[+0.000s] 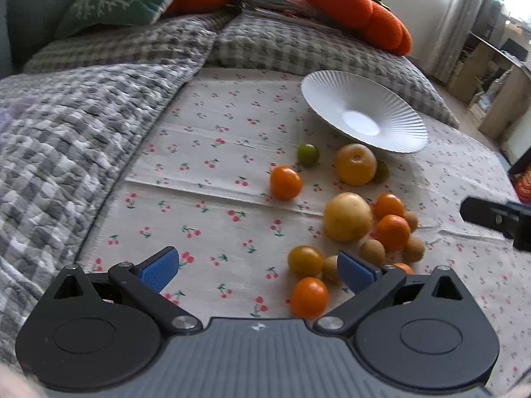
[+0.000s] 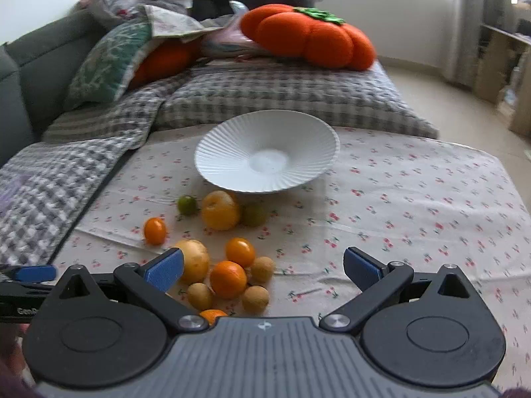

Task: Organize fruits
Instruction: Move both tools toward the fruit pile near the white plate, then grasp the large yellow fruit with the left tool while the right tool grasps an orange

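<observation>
Beside white plate (image 2: pixel 232 165), scattered fruits (image 2: pixel 229 278), orange cushion (image 2: pixel 308 38) behind

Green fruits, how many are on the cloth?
2. One green fruit lies left of the far yellow fruit, the other green fruit right of it, both near the white plate. Others may be hidden.

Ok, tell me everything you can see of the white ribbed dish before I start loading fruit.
The white dish is a wide, shallow bowl with fine radial ribs running from a smooth flat centre to a thin flared rim; it looks like glazed ceramic. It is empty and sits upright on the cherry-print cloth, at the far side of the fruit. The large yellow fruit lies just in front of its near rim; whether they touch cannot be told. Neither gripper is near it.
</observation>
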`<state>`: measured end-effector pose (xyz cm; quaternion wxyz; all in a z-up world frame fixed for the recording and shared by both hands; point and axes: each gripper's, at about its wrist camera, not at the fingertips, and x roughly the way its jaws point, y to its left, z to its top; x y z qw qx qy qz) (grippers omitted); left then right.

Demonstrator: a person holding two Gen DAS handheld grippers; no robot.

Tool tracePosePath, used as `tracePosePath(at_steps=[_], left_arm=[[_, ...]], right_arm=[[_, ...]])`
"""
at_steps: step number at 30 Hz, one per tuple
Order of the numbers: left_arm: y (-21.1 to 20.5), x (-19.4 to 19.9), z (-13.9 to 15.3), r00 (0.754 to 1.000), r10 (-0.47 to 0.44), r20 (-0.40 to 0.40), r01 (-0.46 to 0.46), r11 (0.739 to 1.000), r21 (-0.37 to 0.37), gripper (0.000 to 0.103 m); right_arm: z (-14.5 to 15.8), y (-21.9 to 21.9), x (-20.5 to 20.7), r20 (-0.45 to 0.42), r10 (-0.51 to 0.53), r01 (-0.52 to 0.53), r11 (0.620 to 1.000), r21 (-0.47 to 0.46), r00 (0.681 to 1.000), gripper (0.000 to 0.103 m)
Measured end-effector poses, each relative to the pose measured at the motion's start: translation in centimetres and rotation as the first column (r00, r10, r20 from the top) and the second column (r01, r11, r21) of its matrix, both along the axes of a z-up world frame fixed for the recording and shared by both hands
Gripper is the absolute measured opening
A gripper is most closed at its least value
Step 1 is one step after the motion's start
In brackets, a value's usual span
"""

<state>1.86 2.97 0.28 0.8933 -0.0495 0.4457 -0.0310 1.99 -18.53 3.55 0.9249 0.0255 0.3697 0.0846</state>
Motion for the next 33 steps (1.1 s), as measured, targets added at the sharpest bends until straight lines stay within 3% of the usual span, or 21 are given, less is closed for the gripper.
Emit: tracePosePath(at_steps=[4,7,11,13,17,20,29,33], left_arm=[[-0.5,0.6,-0.2,0.999,-0.042,-0.019,0.041,0.998,-0.041,0.094],[-0.5,1.8,0.3,0.999,-0.047,-0.001,0.047,0.999,-0.025,0.094],[-0.7,3.3,0.7,0.998,-0.057,-0.017,0.056,0.997,-0.052,0.094],[-1.3,4.1,0.5,0.996,-0.084,-0.042,0.080,0.993,-0.085,0.094],[-3.6,5.4,-0.7,0.990,-0.135,-0.047,0.136,0.991,0.003,0.094],[-4.6,6.5,-1.6,0.986,-0.152,-0.070,0.151,0.988,-0.024,0.094],[-5.8,7.9,-2.9,0.982,-0.182,-0.054,0.181,0.983,-0.011,0.091],[-6.0,8.5,-3.4,0.981,-0.179,-0.072,0.176,0.983,-0.040,0.081]], right_arm=[[0.5,-0.1,0.3,0.017,0.051,-0.051,0.999,0.001,0.999,0.099],[0.5,-0.3,0.4,0.011,0.089,-0.089,0.996,0.019,0.996,0.097],[0.6,0.1,0.8,0.032,0.154,-0.153,0.988,-0.026,0.988,0.097],[0.6,-0.1,1.7,0.015,0.145,-0.145,0.989,-0.020,0.989,0.097],[0.2,-1.5,3.6,-0.030,0.078,-0.075,0.994,0.080,0.997,0.097],[-0.6,-1.7,4.9,-0.070,0.070,-0.060,0.989,0.132,0.995,0.098],[-3.1,0.0,7.9,-0.132,0.123,-0.105,0.986,0.133,0.984,0.100],[-4.4,0.5,9.6,-0.159,0.113,-0.091,0.986,0.141,0.981,0.101]])
